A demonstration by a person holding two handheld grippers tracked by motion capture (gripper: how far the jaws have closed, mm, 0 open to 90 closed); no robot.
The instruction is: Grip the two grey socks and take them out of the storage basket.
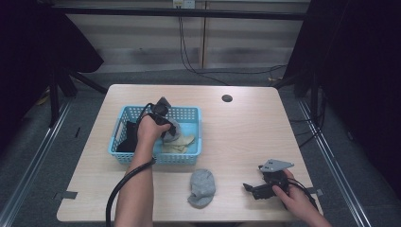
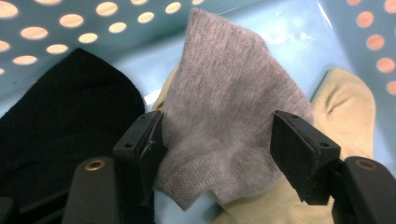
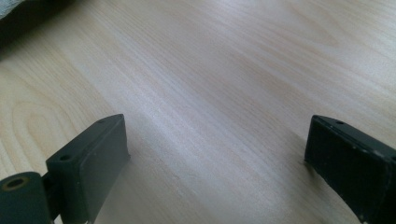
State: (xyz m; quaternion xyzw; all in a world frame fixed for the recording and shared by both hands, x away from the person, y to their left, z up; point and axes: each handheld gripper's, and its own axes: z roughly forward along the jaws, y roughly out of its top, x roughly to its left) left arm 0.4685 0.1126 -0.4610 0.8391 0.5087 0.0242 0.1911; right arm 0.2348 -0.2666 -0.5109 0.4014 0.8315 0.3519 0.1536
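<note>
Grey sock (image 2: 224,116) between left gripper (image 2: 217,144) fingers, black sock (image 2: 65,126) beside.

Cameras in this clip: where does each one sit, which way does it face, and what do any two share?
High view: above the person's side, facing forward and down on the table; both forearms, the left gripper and the right gripper show.
Left gripper view: on the left gripper, facing down into the blue basket; its jaws flank a grey sock.
Right gripper view: on the right gripper, facing low across bare tabletop; its jaws stand wide apart.
Shared: the high and left gripper views both show the basket and that sock.
</note>
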